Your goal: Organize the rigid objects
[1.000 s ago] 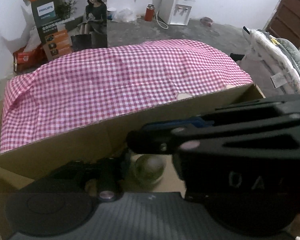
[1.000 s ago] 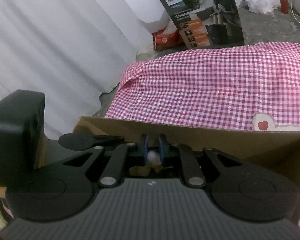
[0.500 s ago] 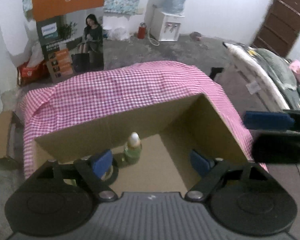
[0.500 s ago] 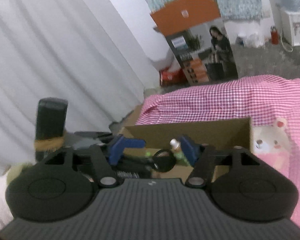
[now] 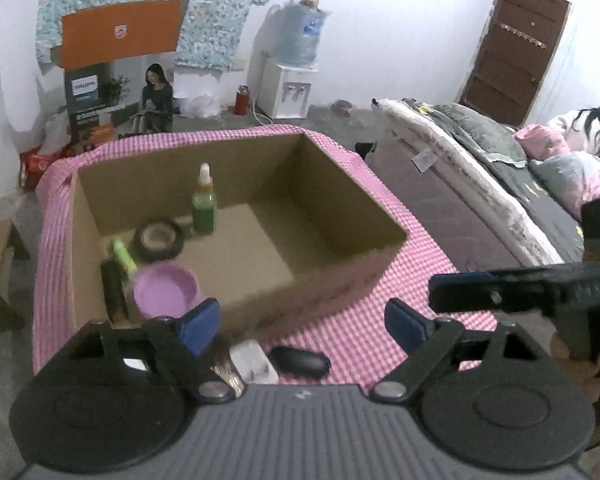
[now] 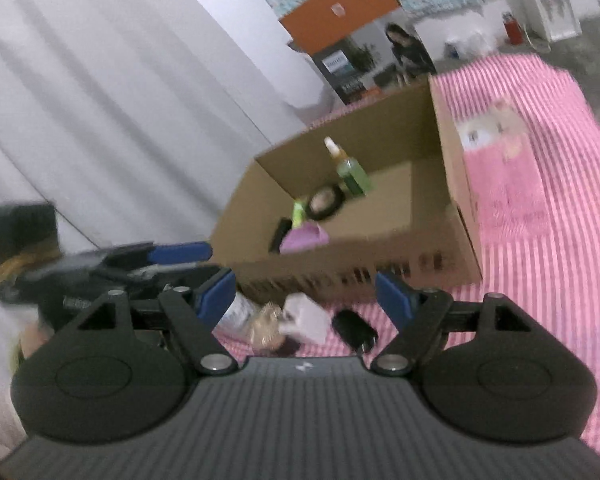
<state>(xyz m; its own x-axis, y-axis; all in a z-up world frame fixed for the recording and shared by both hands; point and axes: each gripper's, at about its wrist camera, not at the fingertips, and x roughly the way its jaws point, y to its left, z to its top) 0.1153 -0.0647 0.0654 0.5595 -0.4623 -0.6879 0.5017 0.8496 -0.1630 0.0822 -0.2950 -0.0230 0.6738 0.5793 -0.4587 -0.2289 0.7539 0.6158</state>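
An open cardboard box (image 5: 240,160) stands on a pink checked cloth. Inside it are a green bottle (image 5: 203,204), a black tape roll (image 5: 159,239), a green tube (image 5: 124,256), a black cylinder (image 5: 114,288) and a purple lid (image 5: 164,294). In front of the box lie a small white box (image 5: 254,362) and a black oval object (image 5: 300,360). My left gripper (image 5: 304,326) hovers above these two, its jaws opening with nothing held. My right gripper (image 6: 306,298) is also short of the box (image 6: 452,184), jaws opening and empty, above the white box (image 6: 306,318) and the black object (image 6: 354,330).
A bed (image 5: 480,168) with bedding runs along the right, with a person's dark hair (image 5: 596,124) at its far end. A printed carton (image 5: 120,92) and a water dispenser (image 5: 288,88) stand behind the table. A white curtain (image 6: 100,80) hangs on the left.
Both grippers have drawn back from inside the box to the cloth in front of it. Both have opened; the right one was shut a second ago.
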